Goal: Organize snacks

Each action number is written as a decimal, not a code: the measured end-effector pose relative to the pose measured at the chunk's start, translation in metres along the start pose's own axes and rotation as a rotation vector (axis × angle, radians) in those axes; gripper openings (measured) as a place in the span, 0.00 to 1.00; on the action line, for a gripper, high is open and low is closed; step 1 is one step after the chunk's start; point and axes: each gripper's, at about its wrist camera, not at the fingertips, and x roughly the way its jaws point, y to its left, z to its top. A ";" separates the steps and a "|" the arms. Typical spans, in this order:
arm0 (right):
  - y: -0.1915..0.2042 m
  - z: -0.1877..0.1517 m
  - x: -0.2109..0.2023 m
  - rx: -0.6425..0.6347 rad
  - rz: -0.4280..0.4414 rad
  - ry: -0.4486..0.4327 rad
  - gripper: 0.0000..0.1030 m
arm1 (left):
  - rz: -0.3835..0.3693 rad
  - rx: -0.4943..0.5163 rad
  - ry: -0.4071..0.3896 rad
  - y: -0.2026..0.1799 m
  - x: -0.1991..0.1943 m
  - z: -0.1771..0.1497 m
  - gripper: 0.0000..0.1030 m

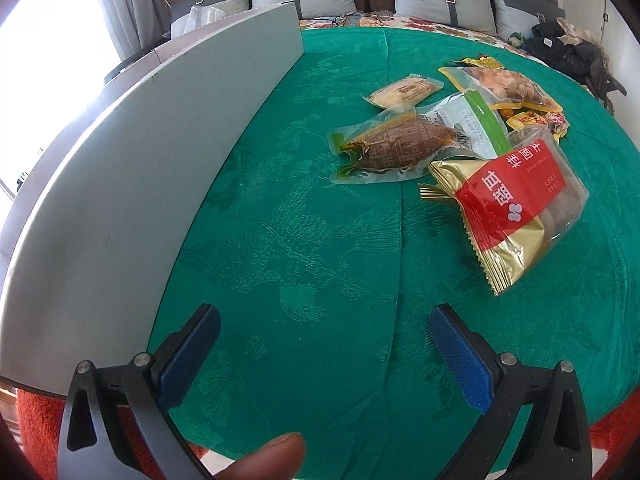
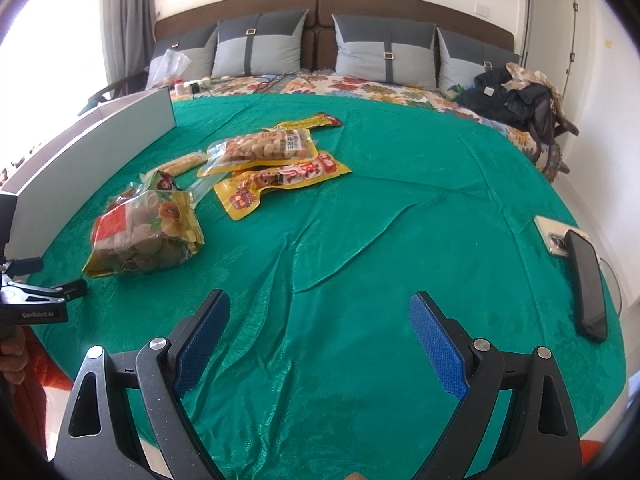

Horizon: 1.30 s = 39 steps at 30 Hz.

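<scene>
Both claws hang over the green bedspread [image 2: 360, 208] on the bed, and both are spread wide with nothing between the blue pads. The left claw [image 1: 324, 320] sits low at the near edge of the bed, right beside the white box [image 1: 120, 184], whose long wall runs along its left side. The right claw [image 2: 320, 308] is out over bare, wrinkled cloth, well apart from the snacks.

The snacks lie in a loose pile out on the bedspread, just right of the box. Nearest the left claw is the red-and-gold bag [image 1: 516, 208], with clear film showing round pieces inside. Beyond it, the brown vacuum pack [image 1: 404, 144] lies flat, its far edge tucked against the green-and-white pack [image 1: 476, 120]. Further back there's the small pale bar [image 1: 404, 90] and the yellow nut bag [image 2: 264, 148], which overlaps the yellow-and-red pouch [image 2: 280, 184].

From the right wrist, the left claw shows at the frame's left edge, near the red-and-gold bag. Far off to the right of the pile, at the bed's edge, a black phone [image 2: 586, 284] rests partly over a pale phone [image 2: 554, 232]. Grey pillows [image 2: 384, 48] line the headboard, with dark clothes [image 2: 516, 92] heaped on a chair to the right of the bed.
</scene>
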 end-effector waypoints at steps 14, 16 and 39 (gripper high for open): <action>0.016 -0.014 0.028 -0.050 0.028 0.144 0.91 | -0.072 -0.084 0.032 0.016 0.004 -0.003 1.00; 0.014 -0.015 0.032 -0.041 0.031 0.167 0.91 | -0.072 -0.085 0.031 0.015 0.004 -0.003 1.00; 0.009 -0.023 0.040 -0.001 0.031 0.178 0.92 | -0.100 -0.033 0.028 0.017 0.004 -0.002 1.00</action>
